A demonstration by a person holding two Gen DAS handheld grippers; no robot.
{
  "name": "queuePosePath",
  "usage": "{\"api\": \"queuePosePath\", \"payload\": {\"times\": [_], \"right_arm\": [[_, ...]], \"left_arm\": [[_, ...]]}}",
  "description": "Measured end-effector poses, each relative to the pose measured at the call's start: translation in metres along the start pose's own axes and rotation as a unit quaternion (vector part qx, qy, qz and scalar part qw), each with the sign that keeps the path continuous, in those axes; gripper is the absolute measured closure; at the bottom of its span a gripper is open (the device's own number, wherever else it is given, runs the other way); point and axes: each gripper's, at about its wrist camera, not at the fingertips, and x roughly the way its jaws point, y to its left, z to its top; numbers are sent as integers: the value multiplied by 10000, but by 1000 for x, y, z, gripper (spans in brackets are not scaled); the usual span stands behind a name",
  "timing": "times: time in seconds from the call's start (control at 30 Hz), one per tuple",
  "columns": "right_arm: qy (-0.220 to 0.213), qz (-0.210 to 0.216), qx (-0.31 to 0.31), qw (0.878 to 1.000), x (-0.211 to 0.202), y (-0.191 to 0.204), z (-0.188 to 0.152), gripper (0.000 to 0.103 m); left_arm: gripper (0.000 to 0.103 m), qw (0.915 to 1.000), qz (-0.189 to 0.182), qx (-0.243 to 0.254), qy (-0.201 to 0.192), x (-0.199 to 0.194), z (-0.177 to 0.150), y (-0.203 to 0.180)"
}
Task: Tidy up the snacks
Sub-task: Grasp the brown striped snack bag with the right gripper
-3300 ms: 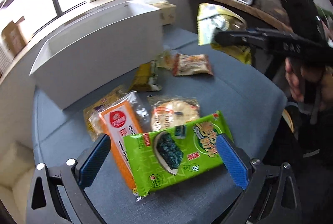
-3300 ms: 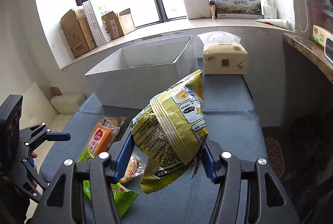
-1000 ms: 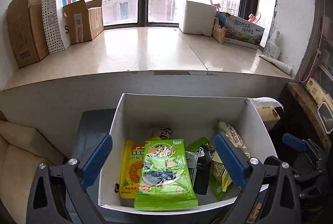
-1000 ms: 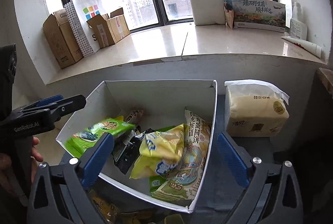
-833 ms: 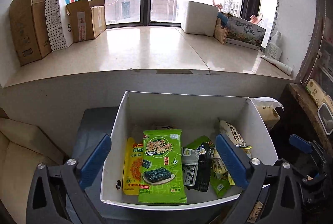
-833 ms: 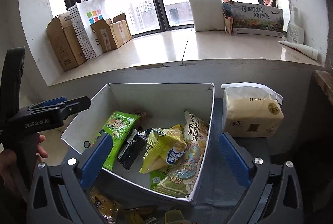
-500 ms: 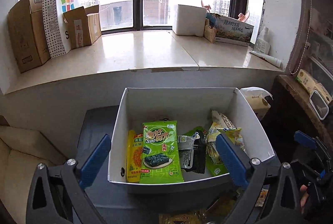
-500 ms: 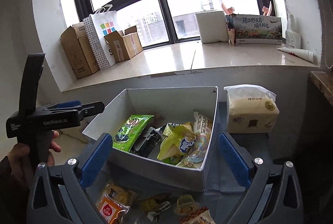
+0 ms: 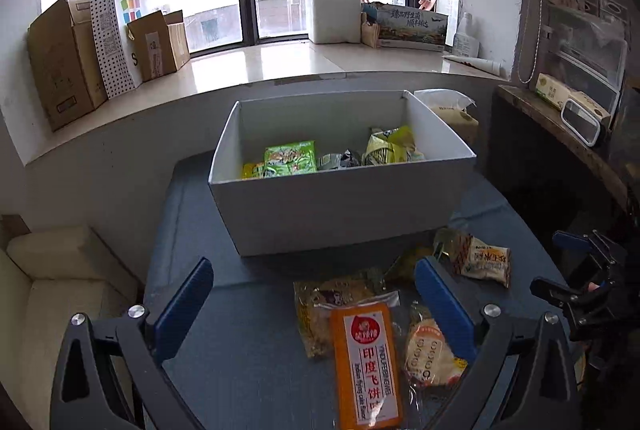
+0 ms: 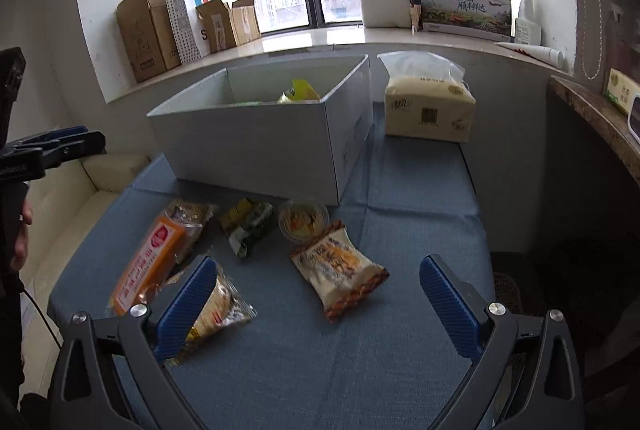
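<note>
Now both claws hang spread wide with nothing between their blue pads. The left gripper [image 9: 314, 304] hovers over the blue cushion [image 9: 248, 362], just above an orange flatbread packet [image 9: 366, 358] that lies flat beside a round cracker pack [image 9: 428, 354]. The right gripper [image 10: 318, 300] is low over the same cushion, with a cream-and-orange snack bag [image 10: 338, 266] lying between its fingers' line of sight. Near it sit a small clear cup [image 10: 304, 220] and a dark yellow-green wrapper [image 10: 248, 220] — both close to the front wall of the white box [image 9: 340, 206]. Inside the box, a green seaweed pack [image 9: 290, 158] and a yellow-green bag [image 9: 390, 146] rest among other packets. A tissue pack [image 10: 428, 106] stands just beside the box — on its right.
</note>
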Motion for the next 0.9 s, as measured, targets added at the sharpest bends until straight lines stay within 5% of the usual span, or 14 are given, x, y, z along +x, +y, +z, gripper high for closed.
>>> {"api": "queuePosePath", "payload": {"times": [0.63, 0.73, 0.9], "right_arm": [[1119, -207, -686, 9911, 101, -18, 3, 3], [965, -220, -754, 9922, 93, -15, 4, 40], [938, -194, -746, 9926, 84, -8, -2, 56]], "left_arm": [[0, 9955, -281, -238, 875, 16, -64, 14], [0, 9944, -305, -324, 960, 21, -69, 16], [0, 9923, -377, -384, 1120, 29, -76, 12]]}}
